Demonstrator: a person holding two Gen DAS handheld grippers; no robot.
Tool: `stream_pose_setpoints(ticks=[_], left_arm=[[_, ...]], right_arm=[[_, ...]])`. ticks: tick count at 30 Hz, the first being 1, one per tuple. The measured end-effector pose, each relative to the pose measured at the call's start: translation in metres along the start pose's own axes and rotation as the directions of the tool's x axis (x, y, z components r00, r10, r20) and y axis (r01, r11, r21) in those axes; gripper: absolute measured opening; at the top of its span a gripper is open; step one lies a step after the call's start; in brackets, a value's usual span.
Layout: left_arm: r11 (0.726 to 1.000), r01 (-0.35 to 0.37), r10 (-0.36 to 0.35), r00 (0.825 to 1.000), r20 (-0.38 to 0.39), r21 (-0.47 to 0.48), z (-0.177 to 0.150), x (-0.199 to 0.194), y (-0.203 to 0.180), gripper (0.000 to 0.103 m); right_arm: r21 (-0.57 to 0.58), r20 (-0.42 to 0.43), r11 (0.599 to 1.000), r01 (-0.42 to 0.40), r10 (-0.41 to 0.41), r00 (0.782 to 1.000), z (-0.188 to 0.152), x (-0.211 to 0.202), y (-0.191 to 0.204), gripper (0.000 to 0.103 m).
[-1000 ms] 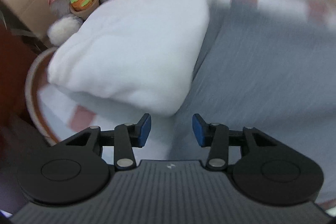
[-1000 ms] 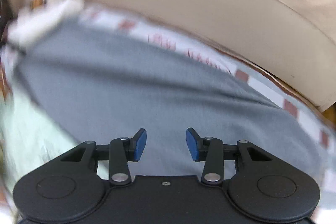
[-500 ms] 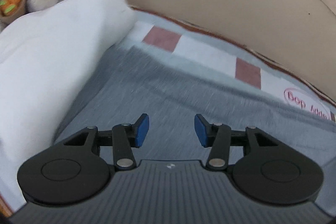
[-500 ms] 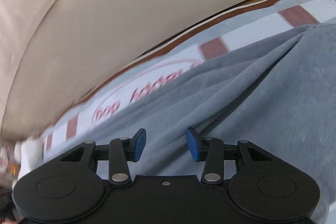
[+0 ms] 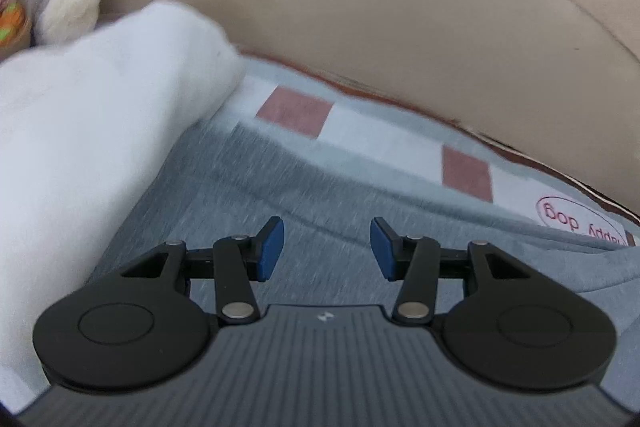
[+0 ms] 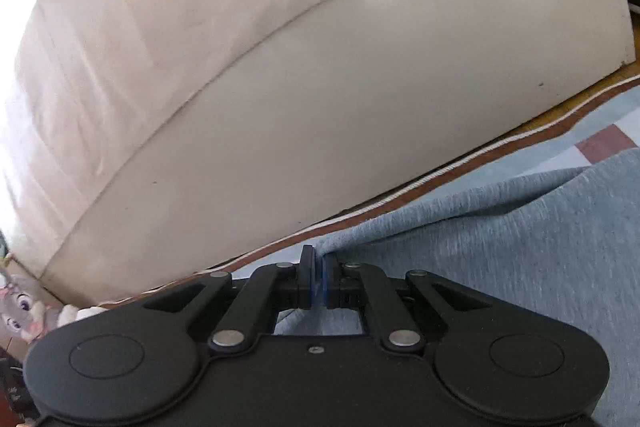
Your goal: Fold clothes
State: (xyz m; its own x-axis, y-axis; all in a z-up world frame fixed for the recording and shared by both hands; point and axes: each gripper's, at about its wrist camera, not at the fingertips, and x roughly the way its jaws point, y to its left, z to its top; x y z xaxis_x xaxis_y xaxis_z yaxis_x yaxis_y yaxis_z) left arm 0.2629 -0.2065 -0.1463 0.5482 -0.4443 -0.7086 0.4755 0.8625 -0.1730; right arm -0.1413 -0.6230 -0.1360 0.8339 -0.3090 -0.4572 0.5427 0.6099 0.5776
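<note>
Right wrist view: right gripper [image 6: 319, 273] pads pressed together, pinching the grey garment [image 6: 500, 243] at its far edge. Left gripper [image 5: 327, 247] pads wide apart above the grey garment [image 5: 248, 195], holding nothing.

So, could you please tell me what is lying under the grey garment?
The grey garment lies on a light mat with reddish squares and a printed logo. Only the mat's border shows; what lies beneath the garment's middle is covered.

I see soft, even daylight, blown-out glare in the right wrist view's upper left, motion blur throughout, and fisheye bending at the edges.
</note>
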Motion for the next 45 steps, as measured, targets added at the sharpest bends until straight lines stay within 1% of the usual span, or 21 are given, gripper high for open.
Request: stream_pose_setpoints(ticks=[3,5,6,7,9,13,20,22,25,27,29,31,32,33,36,38,39,41,43,44,45], left_arm=[[0.992,-0.057,0.057,0.998,0.004,0.112,-0.002,0.003,-0.014,0.051],[0.977,-0.100,0.100,0.995,0.008,0.188,-0.003,0.005,-0.024,0.052],[0.972,-0.121,0.120,0.993,0.014,0.203,-0.003,0.006,-0.023,0.053],[0.968,-0.141,0.140,0.990,0.021,0.207,-0.002,0.006,-0.021,0.053],[0.971,-0.172,0.171,0.985,0.020,0.166,0.002,0.005,-0.005,0.056],[0.978,-0.204,0.204,0.979,-0.003,0.043,0.011,0.002,0.035,0.059],[0.987,-0.159,0.159,0.987,-0.038,0.008,0.015,0.020,0.063,0.061],[0.985,-0.133,0.138,0.990,-0.036,0.111,0.014,0.029,0.049,0.061],[0.953,-0.143,0.155,0.988,-0.025,0.265,0.008,0.047,0.032,0.066],[0.944,-0.151,0.169,0.985,-0.036,0.294,0.005,0.057,0.029,0.069],[0.951,-0.142,0.160,0.986,-0.046,0.276,0.004,0.061,0.030,0.069],[0.964,-0.101,0.116,0.992,-0.046,0.245,0.003,0.059,0.032,0.062],[0.970,-0.073,0.086,0.995,-0.046,0.230,0.003,0.058,0.033,0.042],[0.975,-0.046,0.057,0.997,-0.046,0.215,0.003,0.057,0.034,0.006],[0.982,0.039,-0.025,0.997,-0.074,0.184,0.004,0.053,0.033,0.000],[0.974,0.057,-0.045,0.997,-0.061,0.219,0.003,0.048,0.025,0.000],[0.969,0.046,-0.033,0.998,-0.057,0.243,0.003,0.046,0.020,0.000],[0.959,-0.036,0.044,0.999,-0.023,0.282,0.006,0.046,0.014,0.005],[0.941,-0.143,0.143,0.989,0.025,0.307,0.011,0.049,0.013,0.021],[0.938,-0.165,0.163,0.986,0.033,0.304,0.011,0.052,0.017,0.042],[0.940,-0.172,0.170,0.985,0.034,0.294,0.011,0.055,0.023,0.055]], right_arm=[[0.015,0.067,0.987,-0.157,0.156,0.986,0.004,-0.017,0.003,0.006],[-0.058,0.110,0.974,-0.219,0.224,0.968,0.008,-0.024,0.011,0.005],[-0.084,0.105,0.981,-0.177,0.185,0.977,0.009,-0.019,0.012,0.004],[-0.110,0.082,0.990,-0.090,0.099,0.992,0.009,-0.008,0.012,0.004],[-0.135,0.035,0.990,0.044,-0.040,0.999,0.006,0.014,0.007,0.005],[-0.114,0.004,0.992,0.048,-0.048,0.999,0.006,0.017,0.004,0.005],[-0.118,-0.007,0.990,0.074,-0.075,0.997,0.003,0.022,-0.001,0.005],[-0.129,-0.016,0.988,0.087,-0.090,0.996,0.002,0.023,0.000,0.005],[-0.134,-0.029,0.986,0.096,-0.101,0.994,0.002,0.029,-0.001,0.005],[-0.130,-0.032,0.986,0.099,-0.104,0.994,0.001,0.027,-0.003,0.005],[-0.128,-0.036,0.986,0.103,-0.109,0.993,-0.001,0.029,-0.005,0.005],[-0.127,-0.043,0.986,0.109,-0.115,0.992,-0.002,0.031,-0.005,0.005],[-0.128,-0.047,0.985,0.112,-0.119,0.992,-0.002,0.032,-0.004,0.005],[-0.128,-0.052,0.985,0.115,-0.123,0.991,-0.003,0.034,-0.004,0.005],[-0.134,-0.070,0.983,0.124,-0.134,0.989,-0.004,0.038,-0.004,0.005],[-0.131,-0.072,0.984,0.123,-0.133,0.989,-0.004,0.037,-0.005,0.005],[-0.129,-0.073,0.984,0.121,-0.131,0.989,-0.004,0.037,-0.005,0.005],[-0.127,-0.075,0.985,0.120,-0.130,0.989,-0.004,0.038,-0.005,0.005],[-0.127,-0.078,0.984,0.121,-0.131,0.988,-0.005,0.039,-0.006,0.005],[-0.127,-0.079,0.984,0.121,-0.132,0.988,-0.004,0.040,-0.006,0.005],[-0.127,-0.080,0.984,0.122,-0.133,0.988,-0.004,0.040,-0.006,0.005]])
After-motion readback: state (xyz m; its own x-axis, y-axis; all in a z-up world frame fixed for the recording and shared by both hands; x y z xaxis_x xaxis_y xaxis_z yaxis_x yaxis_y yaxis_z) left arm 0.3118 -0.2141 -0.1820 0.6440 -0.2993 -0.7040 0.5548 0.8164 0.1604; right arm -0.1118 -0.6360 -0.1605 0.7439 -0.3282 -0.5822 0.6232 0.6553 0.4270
